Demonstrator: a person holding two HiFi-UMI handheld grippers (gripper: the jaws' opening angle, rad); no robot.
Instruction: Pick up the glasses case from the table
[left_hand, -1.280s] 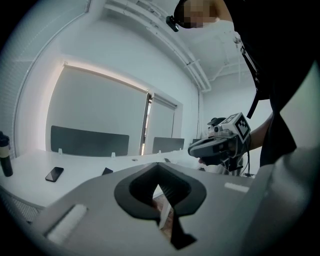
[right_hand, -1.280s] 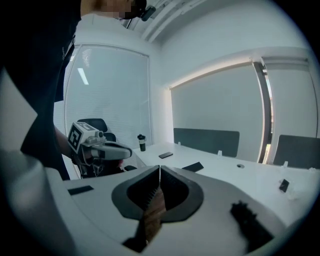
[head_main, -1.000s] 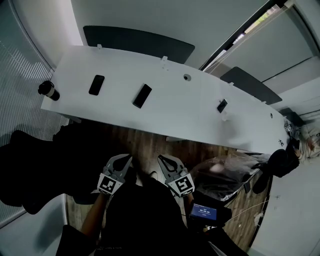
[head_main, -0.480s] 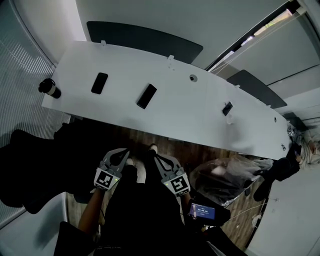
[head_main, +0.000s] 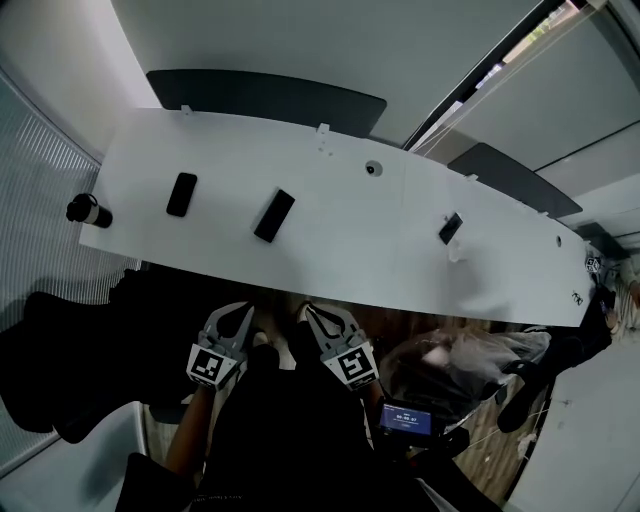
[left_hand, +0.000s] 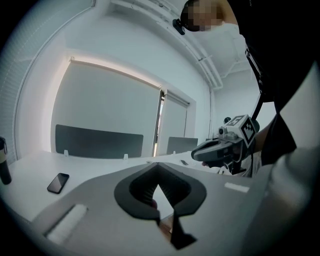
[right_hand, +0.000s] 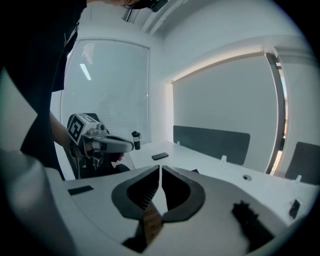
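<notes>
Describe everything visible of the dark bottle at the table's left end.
The dark bottle is a slim cylinder, black-looking with a paler band near its top and a dark cap. It stands upright at the left-end corner of the white table, apart from the flat dark items; only the table touches it. Material unclear.

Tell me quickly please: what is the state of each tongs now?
Left tongs: closed, holding nothing.
Right tongs: closed, holding nothing.
</notes>
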